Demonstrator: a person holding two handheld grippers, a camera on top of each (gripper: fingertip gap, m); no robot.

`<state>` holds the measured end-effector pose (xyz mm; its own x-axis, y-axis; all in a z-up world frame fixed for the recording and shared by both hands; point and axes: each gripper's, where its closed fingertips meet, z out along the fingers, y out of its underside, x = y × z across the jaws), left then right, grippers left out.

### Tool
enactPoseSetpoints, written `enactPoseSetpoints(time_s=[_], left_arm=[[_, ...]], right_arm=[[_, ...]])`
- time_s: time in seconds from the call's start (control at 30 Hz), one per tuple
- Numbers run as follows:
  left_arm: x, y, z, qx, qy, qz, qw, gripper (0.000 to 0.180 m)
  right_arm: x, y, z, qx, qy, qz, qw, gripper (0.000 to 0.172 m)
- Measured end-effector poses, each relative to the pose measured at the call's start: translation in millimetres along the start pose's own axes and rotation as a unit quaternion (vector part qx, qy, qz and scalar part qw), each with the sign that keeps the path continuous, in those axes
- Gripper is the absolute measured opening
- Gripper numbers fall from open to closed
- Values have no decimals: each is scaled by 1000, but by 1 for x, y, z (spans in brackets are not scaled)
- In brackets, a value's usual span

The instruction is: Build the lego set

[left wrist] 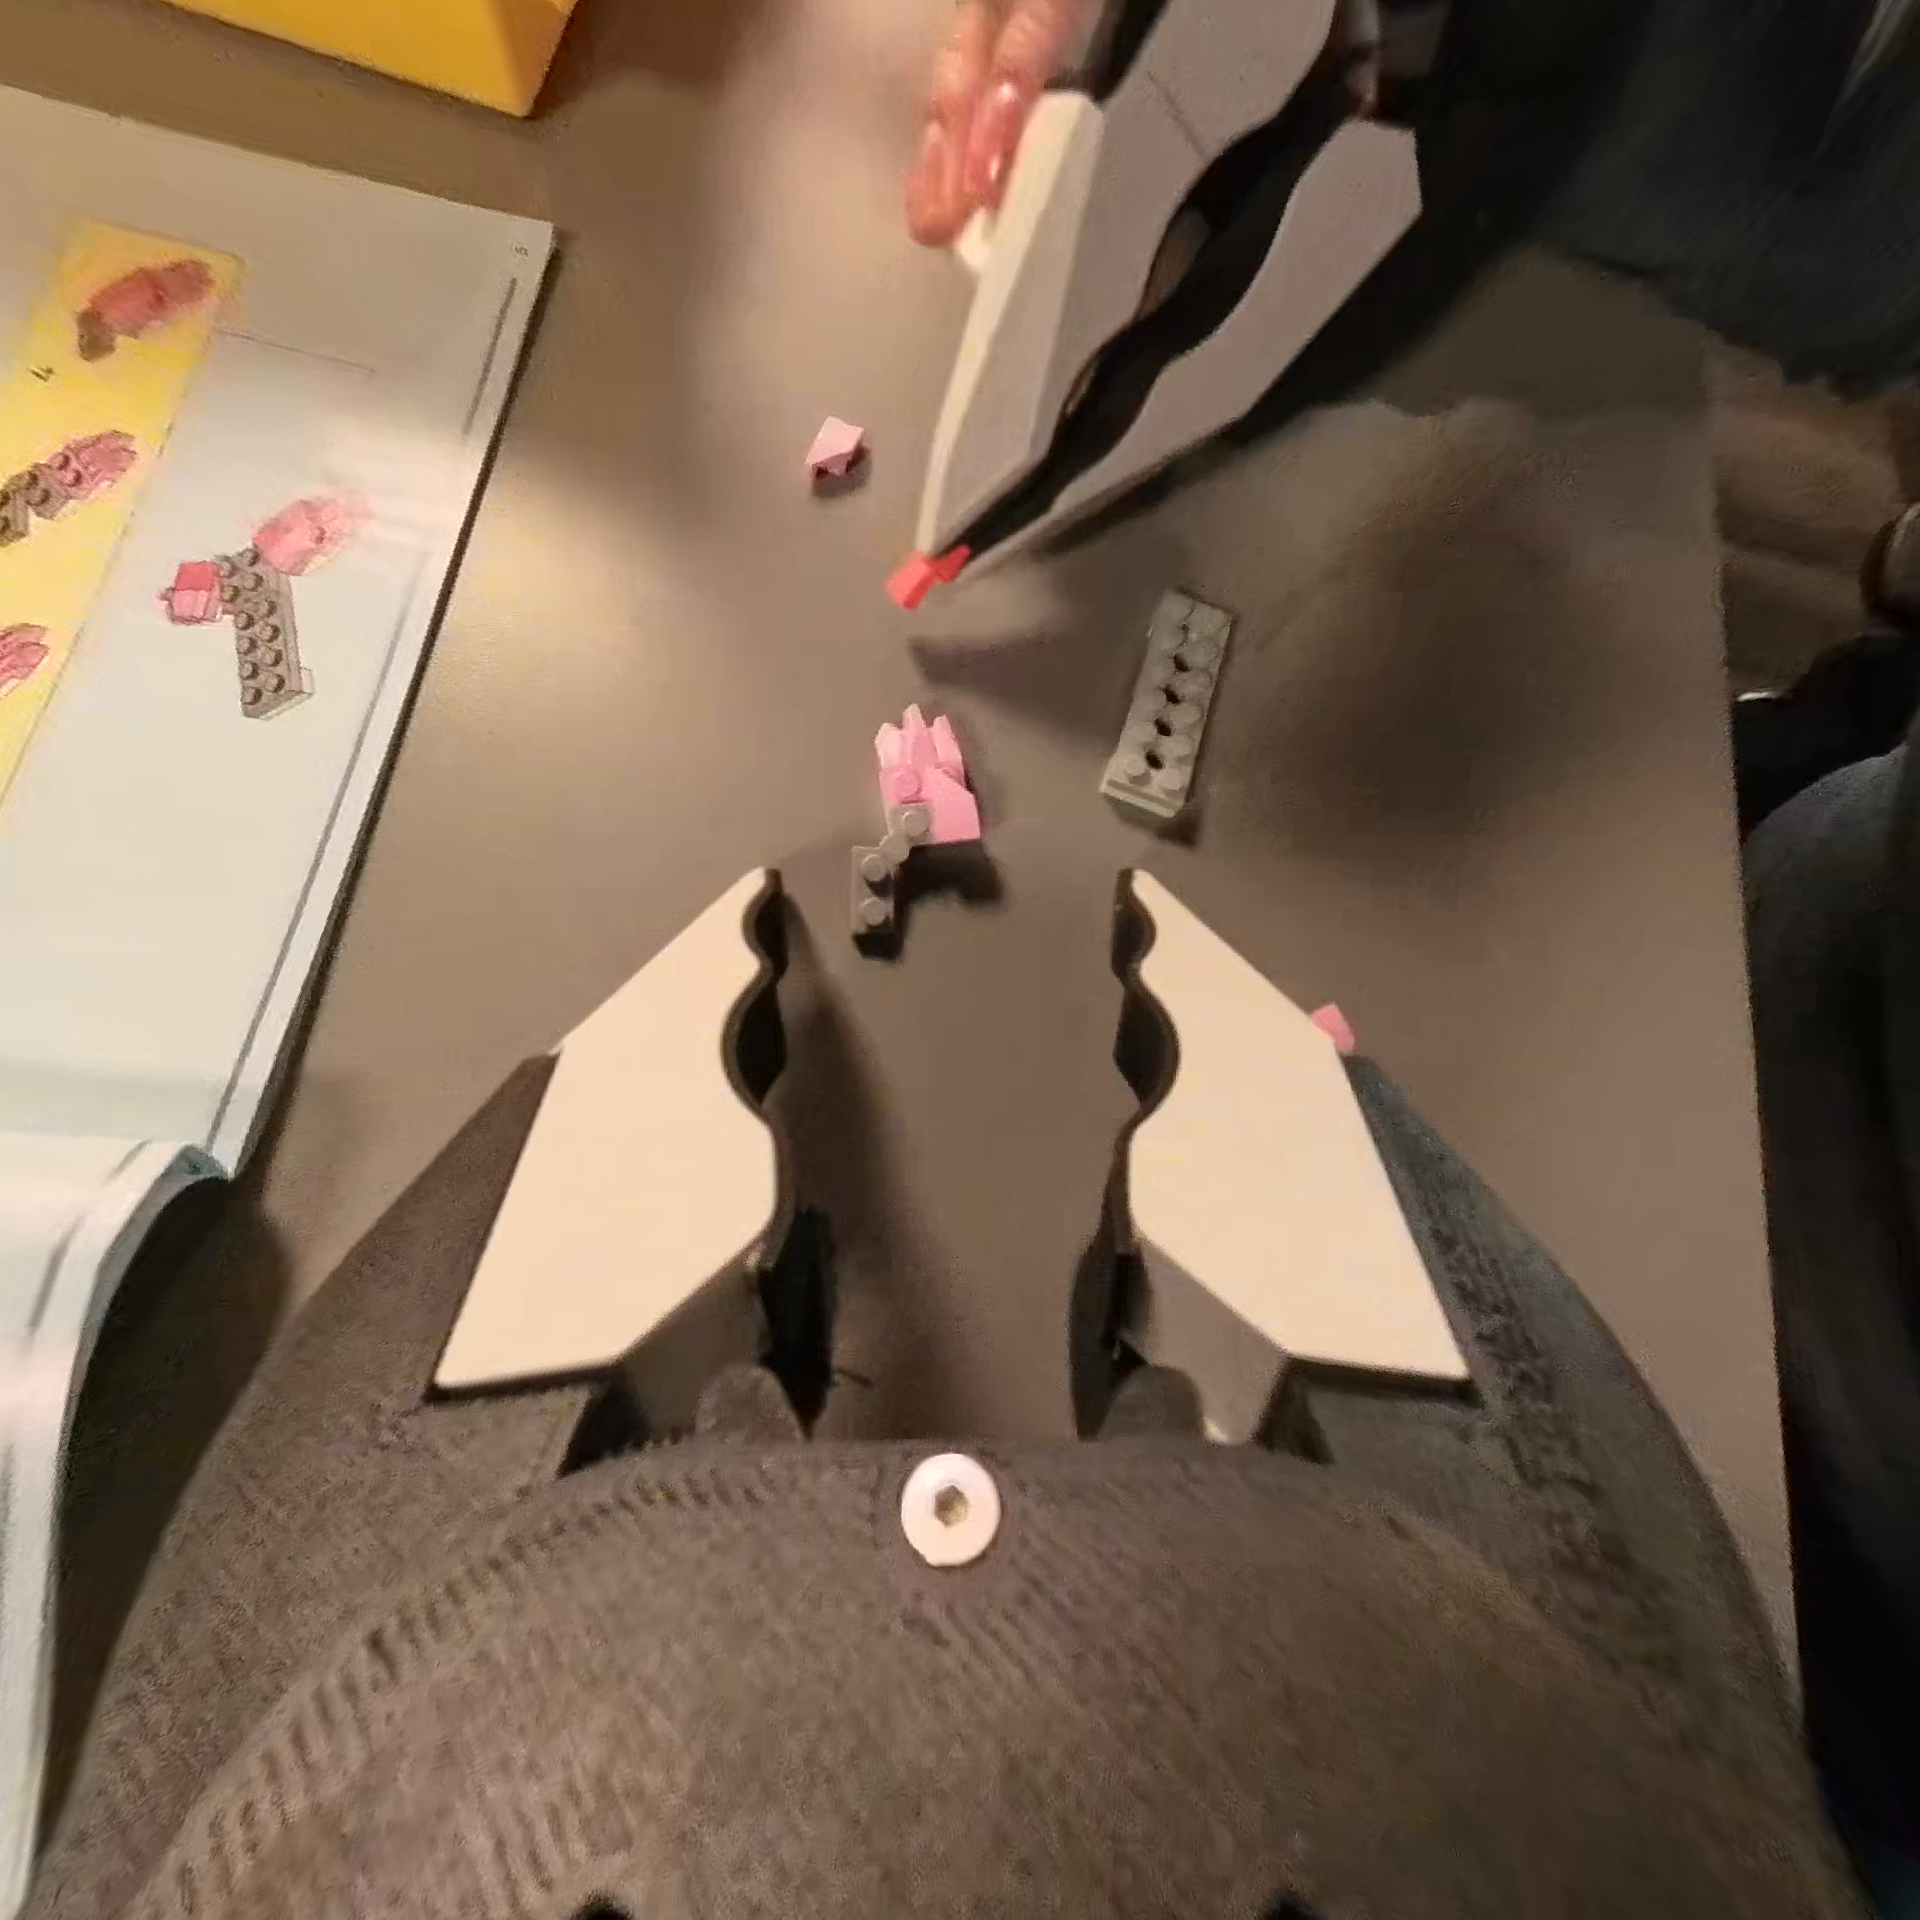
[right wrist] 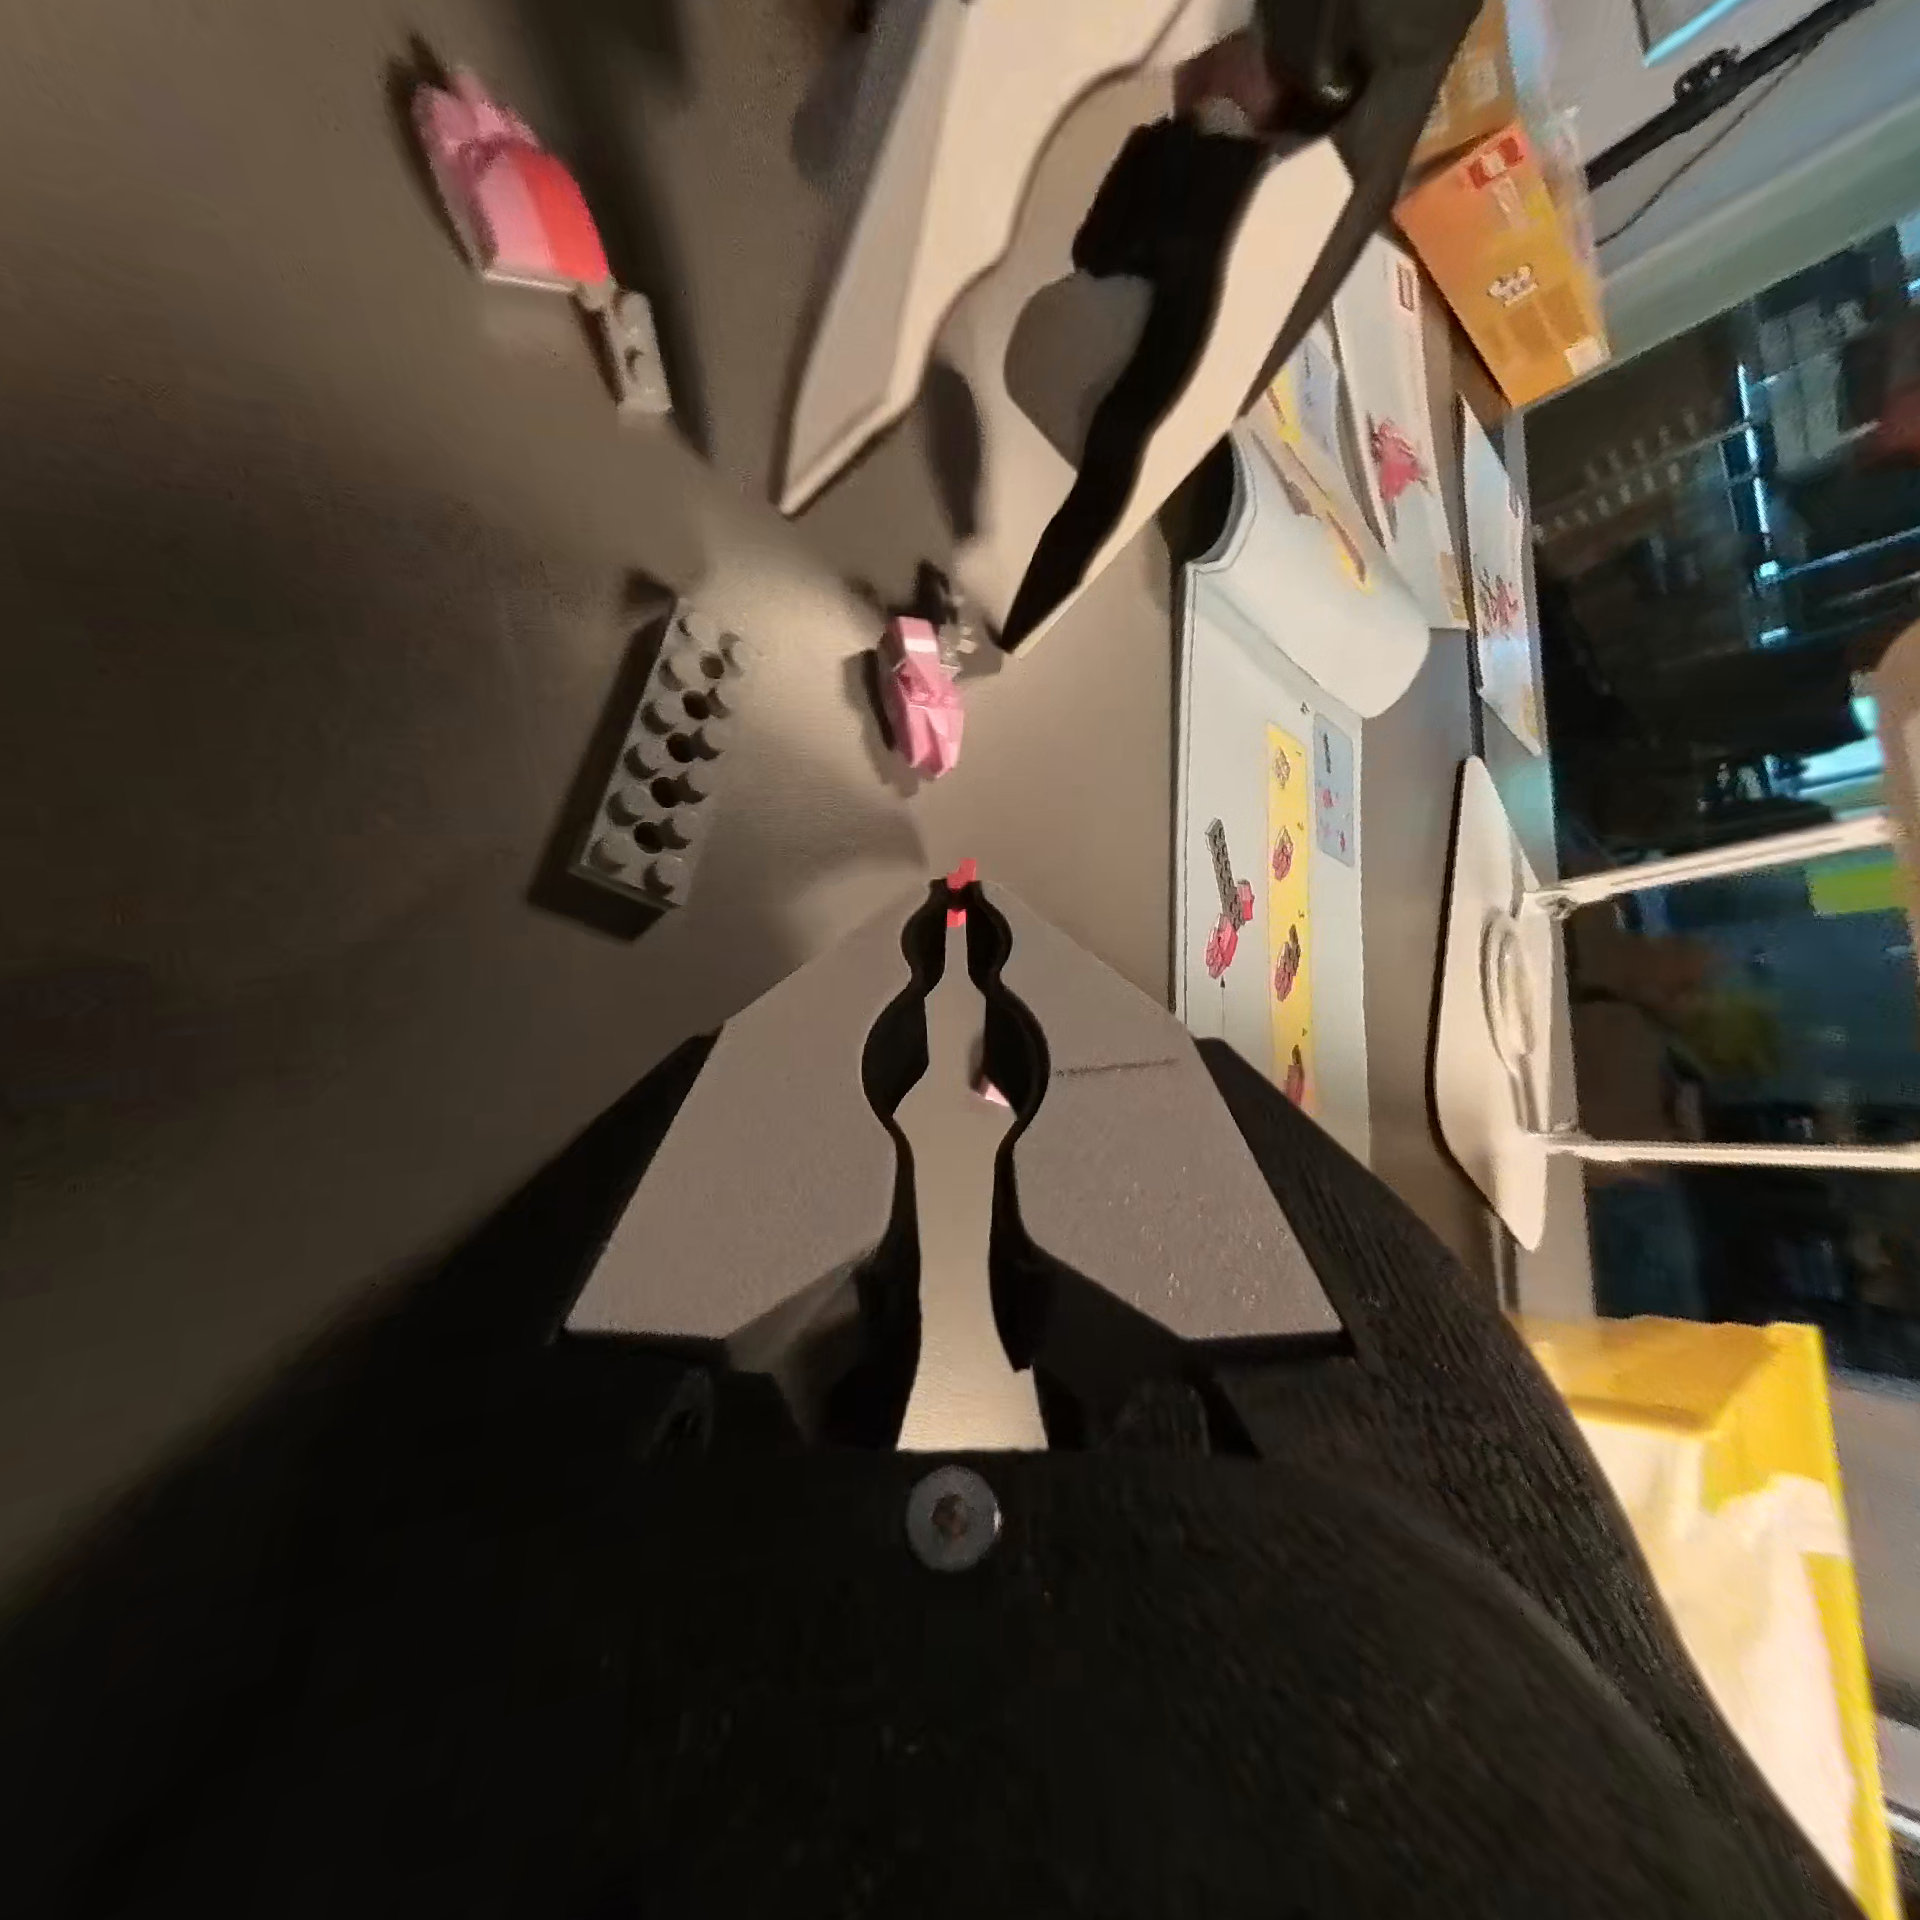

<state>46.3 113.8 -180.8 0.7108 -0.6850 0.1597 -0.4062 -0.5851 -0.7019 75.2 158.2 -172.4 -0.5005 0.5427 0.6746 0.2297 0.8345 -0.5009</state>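
Clearly the right gripper (right wrist: pixel 961 902) is clenched on a small red brick (left wrist: pixel 918 578), both fingertips pressing it, above the brown table (left wrist: pixel 665 644). Spread wide with nothing between its fingers, the left gripper (left wrist: pixel 948 883) hovers over that table, just behind a pink and grey brick cluster (left wrist: pixel 914 805). A long grey brick (left wrist: pixel 1169 712) lies right of the cluster, a loose pink brick (left wrist: pixel 837 449) beyond it, and an instruction booklet (left wrist: pixel 312 727) well to its left.

Grey-brown tabletop (left wrist: pixel 1351 935), warm light, dark shelving (right wrist: pixel 1714 468) behind
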Motion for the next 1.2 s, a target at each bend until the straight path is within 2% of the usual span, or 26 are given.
enactPoseSetpoints(time_s=[0.13,0.23,0.33,0.43,0.7,0.8,0.9,1.07,1.2], left_arm=[[-2,-1,4,-1,-17,19,1000,39],[-6,0,5,-9,-39,42,998,31],[-9,5,-1,-23,-40,38,998,37],[-13,11,-11,-31,-32,6,999,46],[-3,15,-19,-38,12,-46,998,63],[-3,15,-22,-34,23,-61,997,64],[-9,13,-17,-27,5,-36,999,53],[-2,12,-14,-33,14,3,999,53],[2,8,-13,-21,20,30,999,54]], right_arm=[[-5,0,1,-12,-6,-30,999,1],[-9,2,2,-21,-12,-41,999,2],[-10,2,1,-25,-18,-37,999,3],[-9,0,-1,-23,-22,-15,999,12],[-11,1,-9,-8,-66,103,992,32],[-11,1,-12,-1,-84,155,984,39],[-6,-8,-7,27,-90,213,972,39],[-8,-23,17,50,-106,239,964,37],[-10,-33,33,40,-142,259,955,36]])
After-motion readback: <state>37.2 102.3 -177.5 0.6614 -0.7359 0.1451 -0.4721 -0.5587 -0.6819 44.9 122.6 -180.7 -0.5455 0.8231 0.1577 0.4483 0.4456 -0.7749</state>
